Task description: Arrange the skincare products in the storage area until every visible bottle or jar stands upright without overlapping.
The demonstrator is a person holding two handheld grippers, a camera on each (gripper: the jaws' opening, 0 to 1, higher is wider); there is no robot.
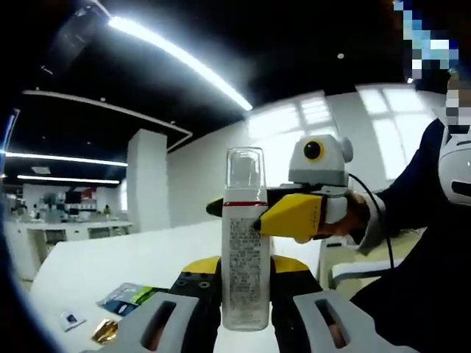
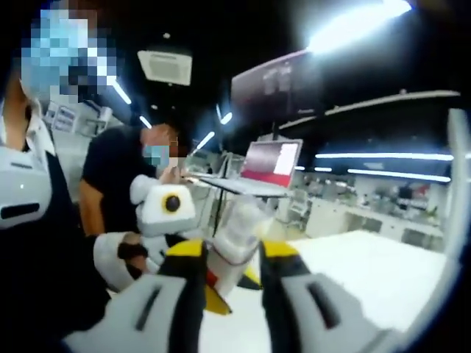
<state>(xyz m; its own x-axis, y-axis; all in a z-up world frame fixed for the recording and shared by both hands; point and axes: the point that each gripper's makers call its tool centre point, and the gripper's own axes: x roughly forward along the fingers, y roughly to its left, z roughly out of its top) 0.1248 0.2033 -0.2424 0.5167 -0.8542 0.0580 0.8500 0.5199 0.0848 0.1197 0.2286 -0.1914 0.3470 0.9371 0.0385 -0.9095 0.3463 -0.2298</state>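
The left claw [image 1: 246, 294] grips a clear bottle [image 1: 245, 250] upright between its jaws (held up above the white worktop [image 1: 110, 265]); the right claw [image 2: 232, 283] pinches the bottle's side near the cap

Clear bottle [image 1: 245, 250] with red band and grey print; yellow-tipped grey left gripper [image 1: 245, 294]; white table [image 1: 110, 257].

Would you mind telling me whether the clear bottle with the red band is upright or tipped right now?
Upright in the left gripper view: the clear plastic bottle with red band stands vertical, cap up, between the left hand-held gripper jaws, lifted above the white table.
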